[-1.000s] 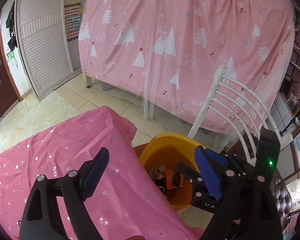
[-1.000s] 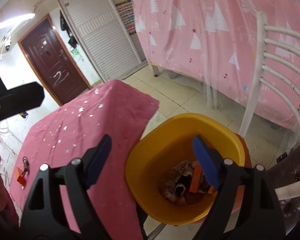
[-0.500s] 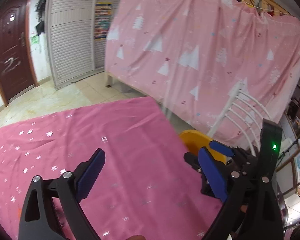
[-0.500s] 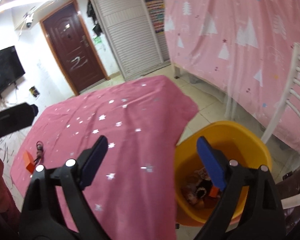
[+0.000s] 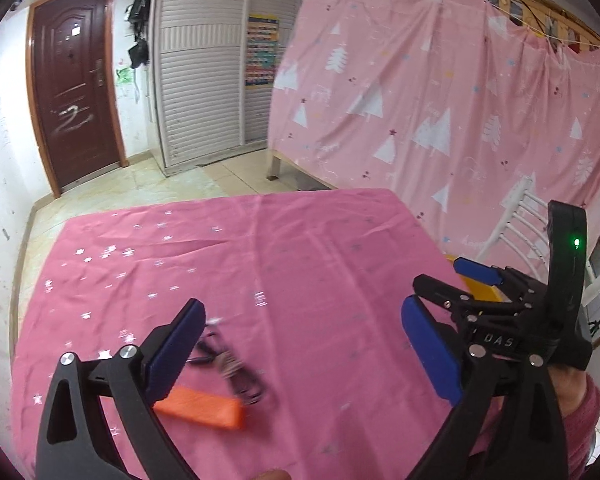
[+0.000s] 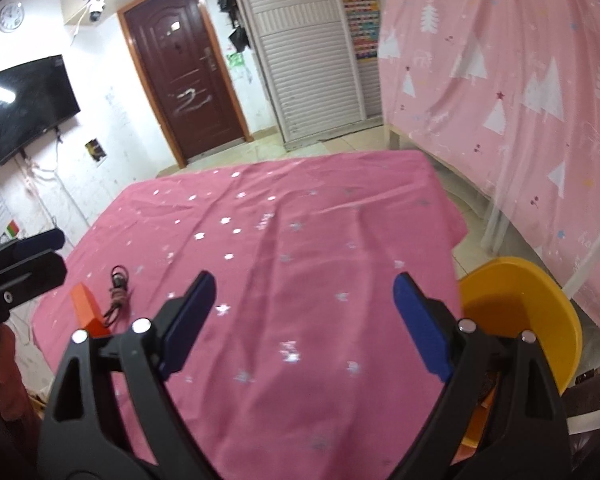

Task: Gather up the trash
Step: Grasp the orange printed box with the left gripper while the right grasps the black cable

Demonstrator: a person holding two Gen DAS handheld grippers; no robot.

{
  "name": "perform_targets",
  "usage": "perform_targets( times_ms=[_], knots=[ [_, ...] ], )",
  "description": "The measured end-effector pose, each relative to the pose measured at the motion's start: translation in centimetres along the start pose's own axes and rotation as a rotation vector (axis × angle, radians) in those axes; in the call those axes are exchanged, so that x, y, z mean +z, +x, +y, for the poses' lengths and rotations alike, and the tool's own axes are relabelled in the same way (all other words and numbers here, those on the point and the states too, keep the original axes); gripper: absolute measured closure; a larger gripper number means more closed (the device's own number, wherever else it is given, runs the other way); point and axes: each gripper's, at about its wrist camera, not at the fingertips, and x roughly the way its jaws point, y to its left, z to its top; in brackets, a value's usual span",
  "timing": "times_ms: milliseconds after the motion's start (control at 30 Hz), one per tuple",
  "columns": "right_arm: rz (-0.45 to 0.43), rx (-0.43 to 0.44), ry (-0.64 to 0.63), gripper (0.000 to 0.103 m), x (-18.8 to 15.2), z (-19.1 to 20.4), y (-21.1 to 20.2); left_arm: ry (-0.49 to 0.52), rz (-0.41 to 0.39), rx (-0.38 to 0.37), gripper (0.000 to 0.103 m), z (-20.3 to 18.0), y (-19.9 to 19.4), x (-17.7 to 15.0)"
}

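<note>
An orange block (image 5: pixel 204 408) and a tangled dark cord (image 5: pixel 232 364) lie on the pink star-patterned tablecloth (image 5: pixel 300 264) near its front left. My left gripper (image 5: pixel 300 344) is open and empty, hovering just above them. My right gripper (image 6: pixel 302 320) is open and empty over the table's right part, beside the yellow trash basin (image 6: pixel 540 312). The block (image 6: pixel 86 308) and cord (image 6: pixel 118 292) also show at the left of the right wrist view. The right gripper (image 5: pixel 452 292) shows in the left wrist view.
A white slatted chair (image 5: pixel 528 224) stands behind the basin. A pink tree-patterned sheet (image 5: pixel 440 100) hangs at the right. A brown door (image 6: pixel 180 68), a louvred cupboard (image 6: pixel 312 60) and a wall TV (image 6: pixel 24 104) are at the back.
Both grippers have swung left, away from the basin and over the table. The orange block and cord have come into the left wrist view. Both stay open.
</note>
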Motion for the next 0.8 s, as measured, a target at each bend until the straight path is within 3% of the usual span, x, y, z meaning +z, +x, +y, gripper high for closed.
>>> perform_targets(
  times_ms=[433,633,800],
  knots=[
    [0.067,0.071,-0.105,0.016,-0.5,6.9,2.6,0.014,0.063,0.059,0.008,6.5,-0.2,-3.9],
    [0.087,0.076,-0.143,0.016,-0.1,8.8,3.4,0.024,0.1,0.045,0.008,7.9,1.2,-5.2],
    [0.102,0.074,-0.163,0.016,-0.1,10.0,4.0,0.019,0.143,-0.019,0.008,8.6,2.6,-5.9]
  ],
)
